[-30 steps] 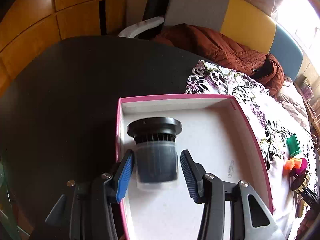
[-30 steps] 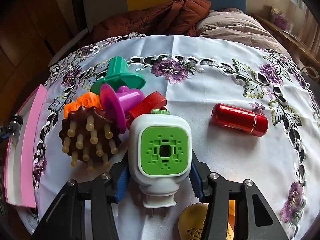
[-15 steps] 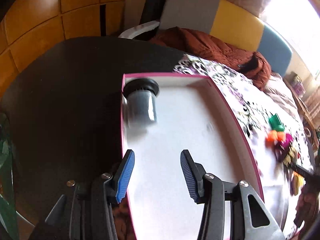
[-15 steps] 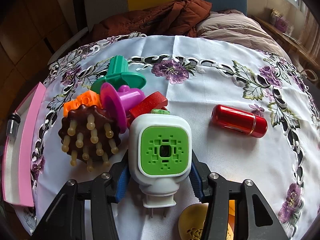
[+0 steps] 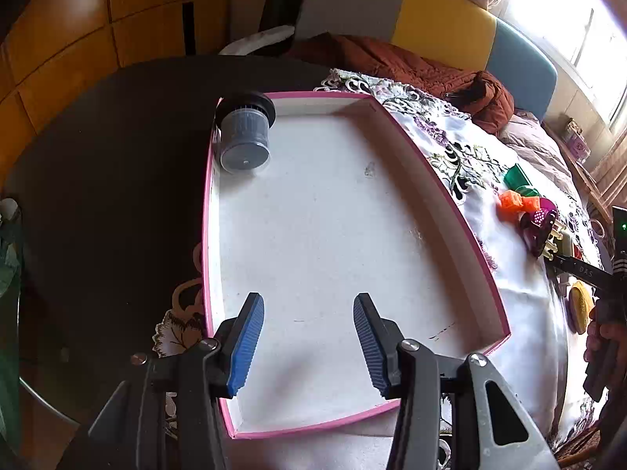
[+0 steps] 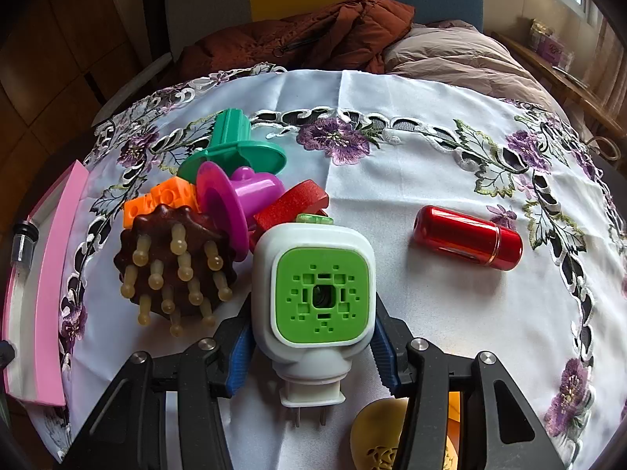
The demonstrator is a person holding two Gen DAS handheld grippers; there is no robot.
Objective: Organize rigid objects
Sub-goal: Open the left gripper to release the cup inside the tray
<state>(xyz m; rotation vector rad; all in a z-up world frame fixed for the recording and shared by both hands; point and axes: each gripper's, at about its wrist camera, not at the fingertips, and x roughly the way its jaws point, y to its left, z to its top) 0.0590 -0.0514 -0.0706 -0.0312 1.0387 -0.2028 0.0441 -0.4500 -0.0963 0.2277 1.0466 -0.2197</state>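
Observation:
A pink-rimmed white box (image 5: 462, 231) lies on the table. A dark lidded jar (image 5: 245, 133) lies in its far left corner. My left gripper (image 5: 307, 346) is open and empty above the box's near end. My right gripper (image 6: 313, 346) is shut on a white plug-in device with a green face (image 6: 317, 293), held over the cloth. To its left lies a heap: a brown massage brush (image 6: 172, 262), an orange block (image 6: 164, 199), a purple piece (image 6: 235, 196), a green piece (image 6: 235, 145) and a red piece (image 6: 294, 203). The box's pink edge (image 6: 55, 274) shows at far left.
A red cylinder (image 6: 466, 237) lies on the flowered white tablecloth (image 6: 431, 149) to the right. A yellow round object (image 6: 376, 434) sits under my right gripper. A rust jacket (image 6: 305, 35) and chairs stand behind the table. Dark bare tabletop (image 5: 109, 196) lies left of the box.
My left gripper let go of the jar and drew back toward the box's near end; the jar now lies in the far left corner. My right gripper held still.

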